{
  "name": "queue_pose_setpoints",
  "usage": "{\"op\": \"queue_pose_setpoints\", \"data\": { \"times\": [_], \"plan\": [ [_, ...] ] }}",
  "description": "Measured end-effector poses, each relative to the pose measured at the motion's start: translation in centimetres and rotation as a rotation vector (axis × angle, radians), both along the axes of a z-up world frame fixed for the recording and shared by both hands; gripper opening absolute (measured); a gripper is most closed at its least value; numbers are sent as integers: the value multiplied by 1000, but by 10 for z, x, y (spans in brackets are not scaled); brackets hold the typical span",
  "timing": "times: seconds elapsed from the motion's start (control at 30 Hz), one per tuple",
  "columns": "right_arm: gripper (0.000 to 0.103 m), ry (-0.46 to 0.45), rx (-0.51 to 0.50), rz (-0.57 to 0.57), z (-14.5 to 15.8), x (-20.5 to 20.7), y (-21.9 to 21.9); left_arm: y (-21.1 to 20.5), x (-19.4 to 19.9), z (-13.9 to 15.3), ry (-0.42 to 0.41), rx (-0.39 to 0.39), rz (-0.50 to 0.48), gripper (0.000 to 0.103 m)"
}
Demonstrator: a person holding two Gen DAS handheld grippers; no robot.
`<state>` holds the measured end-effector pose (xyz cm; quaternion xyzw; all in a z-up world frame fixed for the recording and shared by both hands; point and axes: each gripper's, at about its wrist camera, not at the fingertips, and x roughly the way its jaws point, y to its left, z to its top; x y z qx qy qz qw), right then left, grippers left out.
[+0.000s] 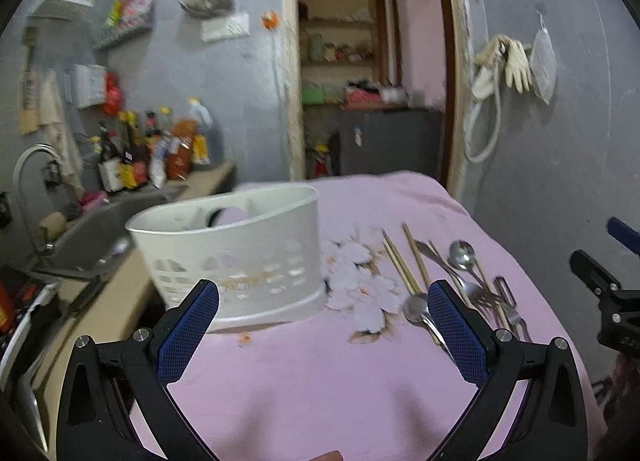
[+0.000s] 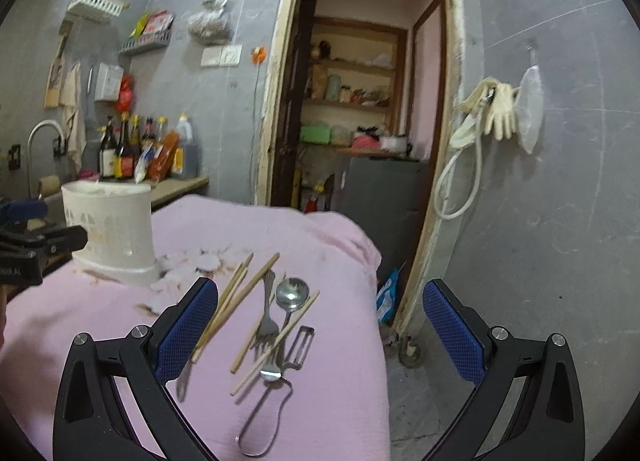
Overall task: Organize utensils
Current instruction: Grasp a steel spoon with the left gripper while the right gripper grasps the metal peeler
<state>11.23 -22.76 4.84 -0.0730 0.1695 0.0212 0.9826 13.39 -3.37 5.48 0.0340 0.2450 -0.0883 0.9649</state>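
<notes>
Seeing both claws spread, empty: left gripper [image 1: 323, 303], right gripper [image 2: 320, 301]. Caddy [image 1: 236, 257] stands on my pink cloth [image 1: 320, 381] at 11 o'clock; chopsticks [image 2: 240, 293], spoon [image 2: 292, 293], fork [image 2: 268, 325], peeler [image 2: 300, 345] piled at 12 on the right cam.

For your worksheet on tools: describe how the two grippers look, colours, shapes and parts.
Both match. The left gripper and right gripper have black frames with cut-out arms, silver round bolts at the joints, and two fingers faced with blue, mesh-textured pads. No cables or sleeves show.
</notes>
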Motion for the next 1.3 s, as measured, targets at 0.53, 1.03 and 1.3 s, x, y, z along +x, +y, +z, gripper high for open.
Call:
{"op": "queue_pose_setpoints", "data": {
  "times": [0.53,1.03,1.3],
  "plan": [
    [74,228,-33,29,-24,37,-9,-33,68,-34,336,-99,-274,89],
    [34,468,160,23,-58,84,-27,-38,117,-71,709,-257,-355,30],
    [28,535,233,24,-65,100,-27,-17,144,-78,795,-397,-339,17]
  ]
}}
